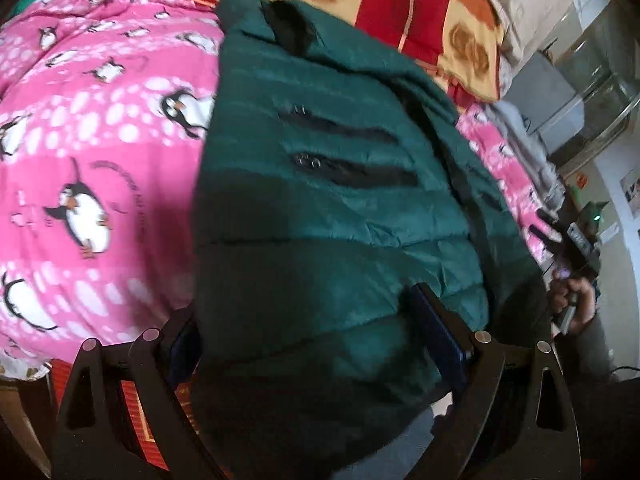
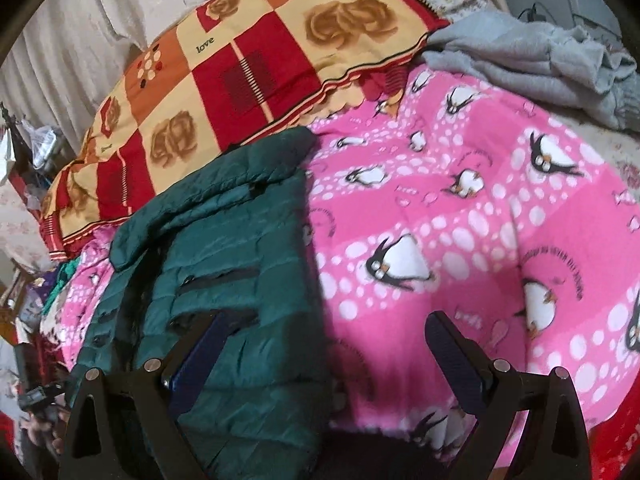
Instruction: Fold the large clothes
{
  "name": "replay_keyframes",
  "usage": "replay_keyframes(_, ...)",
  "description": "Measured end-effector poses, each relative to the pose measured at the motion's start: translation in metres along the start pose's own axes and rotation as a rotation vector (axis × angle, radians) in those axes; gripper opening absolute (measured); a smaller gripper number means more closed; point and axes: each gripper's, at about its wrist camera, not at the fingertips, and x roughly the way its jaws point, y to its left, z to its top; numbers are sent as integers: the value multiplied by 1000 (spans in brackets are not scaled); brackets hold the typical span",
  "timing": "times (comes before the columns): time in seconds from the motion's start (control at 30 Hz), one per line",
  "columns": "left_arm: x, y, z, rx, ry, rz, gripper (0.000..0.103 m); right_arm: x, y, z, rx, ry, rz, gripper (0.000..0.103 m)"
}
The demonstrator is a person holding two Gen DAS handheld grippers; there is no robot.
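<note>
Left gripper [image 1: 308,320] low over the near end of the jacket [image 1: 320,200], fingers spread wide to either side of the green quilted cloth, the left finger partly hidden behind its edge; pinching or not, cannot tell. Right gripper [image 2: 324,340] angled down, fingers spread wide, left finger [image 2: 200,344] over the jacket's [image 2: 224,248] right edge, right finger over the bare blanket [image 2: 460,220], nothing pinched. At the far right of the left view, a hand [image 1: 572,300] on the other tool's grip.

Jacket lying folded lengthwise on the pink penguin blanket [image 1: 88,152], two dark zip pockets facing up. Beyond it, a red, orange and cream quilt [image 2: 248,64] with rose prints. Grey cloth [image 2: 532,60] bunched at the blanket's far right corner. Pale curtain [image 2: 80,28] behind the bed, clutter at the left edge.
</note>
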Motion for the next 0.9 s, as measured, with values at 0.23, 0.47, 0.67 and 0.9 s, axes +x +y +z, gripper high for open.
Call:
replay_keyframes(0.23, 1, -6, 0, -3, -60, -8, 93, -5, 1, -9, 11, 18, 58, 98)
replay_keyframes(0.47, -10, -5, 1, 16, -124, 9, 75, 15, 4, -22, 4, 195, 157, 97)
replay_keyframes(0.67, -16, 10, 1, -43, -163, -12, 70, 40, 14, -33, -28, 358, 236, 80)
replay_keyframes(0.9, -10, 3, 4, 35, -114, 22, 61, 41, 14, -38, -9, 325, 308, 47)
